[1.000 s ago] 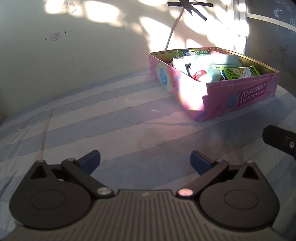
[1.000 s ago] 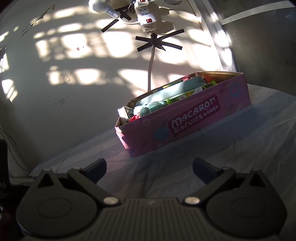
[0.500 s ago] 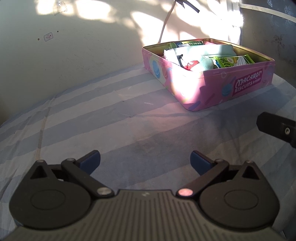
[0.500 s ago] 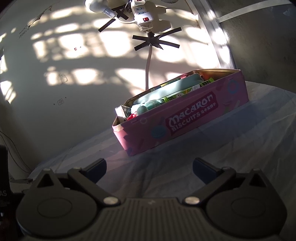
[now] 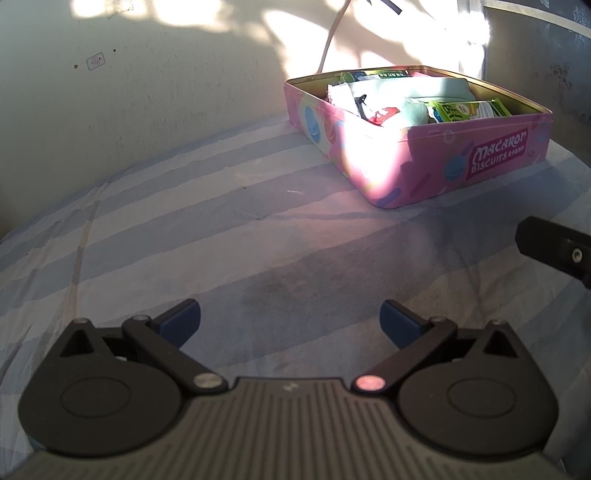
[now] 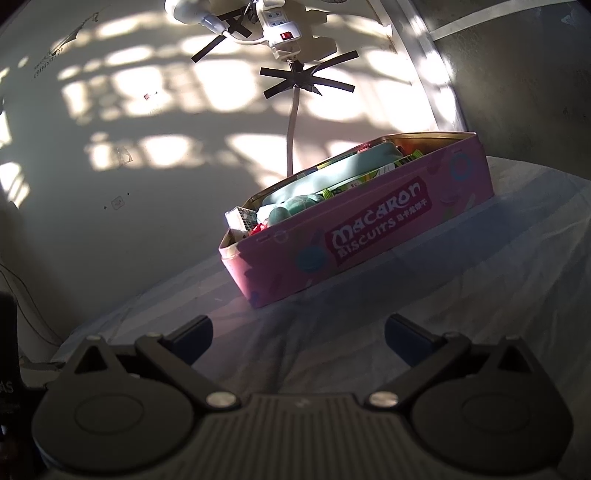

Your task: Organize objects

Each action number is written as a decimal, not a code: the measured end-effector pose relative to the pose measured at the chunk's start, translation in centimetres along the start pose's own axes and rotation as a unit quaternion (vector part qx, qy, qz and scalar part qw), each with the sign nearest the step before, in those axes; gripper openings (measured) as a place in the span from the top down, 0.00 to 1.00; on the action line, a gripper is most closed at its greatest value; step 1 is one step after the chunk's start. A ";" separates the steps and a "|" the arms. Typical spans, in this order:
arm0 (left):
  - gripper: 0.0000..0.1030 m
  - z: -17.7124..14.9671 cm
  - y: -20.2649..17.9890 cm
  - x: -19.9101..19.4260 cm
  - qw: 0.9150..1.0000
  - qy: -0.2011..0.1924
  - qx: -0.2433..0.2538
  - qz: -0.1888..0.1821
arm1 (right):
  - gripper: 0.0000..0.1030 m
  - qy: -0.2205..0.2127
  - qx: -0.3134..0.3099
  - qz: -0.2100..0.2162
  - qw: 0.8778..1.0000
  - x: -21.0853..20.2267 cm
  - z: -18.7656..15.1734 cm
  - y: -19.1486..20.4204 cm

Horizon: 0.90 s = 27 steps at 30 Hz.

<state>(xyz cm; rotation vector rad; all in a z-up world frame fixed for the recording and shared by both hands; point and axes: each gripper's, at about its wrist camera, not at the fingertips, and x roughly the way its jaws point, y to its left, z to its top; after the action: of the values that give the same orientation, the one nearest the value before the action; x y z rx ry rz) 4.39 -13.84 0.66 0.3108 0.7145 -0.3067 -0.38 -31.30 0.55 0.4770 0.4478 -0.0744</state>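
I see my left gripper low over a blue-and-white striped cloth, its two blue-tipped fingers spread wide apart with nothing between them. Ahead of it and off to the right, well apart from the fingertips, sits a pink biscuit tin with its lid off (the side reads "Macaron Biscuits"). The tin rests on the cloth close to a pale wall, and sun falls across its near corner. Inside it I make out a pale teal pouch, a green packet against the right side, and something small and red near the middle; the rest is too jumbled to tell.

At the right edge of the left wrist view, a black part of the other tool juts in, just short of the tin.

My right gripper is likewise held open, empty, fingers wide. From its view the tin lies straight ahead and slightly right, tilted in frame, clear of the fingertips. On the wall above it a white power strip hangs, its cable taped down with crossed black strips.
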 end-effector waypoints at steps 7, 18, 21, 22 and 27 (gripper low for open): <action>0.00 -0.1 -0.2 0.1 1.000 0.005 0.005 -0.002 | 0.00 0.000 0.003 -0.001 1.000 0.1 -0.2 -0.2; 0.00 -0.1 -0.5 0.2 1.000 0.012 0.004 -0.005 | 0.00 0.000 0.003 -0.001 1.000 0.1 -0.2 -0.3; 0.00 -0.1 -0.5 0.2 1.000 0.013 0.003 -0.005 | 0.00 0.001 0.005 -0.001 1.000 0.1 -0.2 -0.3; 0.00 -0.1 -0.6 0.2 1.000 0.014 0.003 -0.005 | 0.00 0.002 0.005 -0.001 1.000 0.1 -0.2 -0.3; 0.00 -0.1 -0.6 0.3 1.000 0.018 0.001 -0.007 | 0.00 0.003 0.005 -0.001 1.000 0.1 -0.2 -0.4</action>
<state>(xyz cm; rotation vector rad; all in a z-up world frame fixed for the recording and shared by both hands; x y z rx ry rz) 4.33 -14.36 0.26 0.3146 0.7519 -0.3156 -0.41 -31.52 0.17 0.4871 0.4539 -0.0775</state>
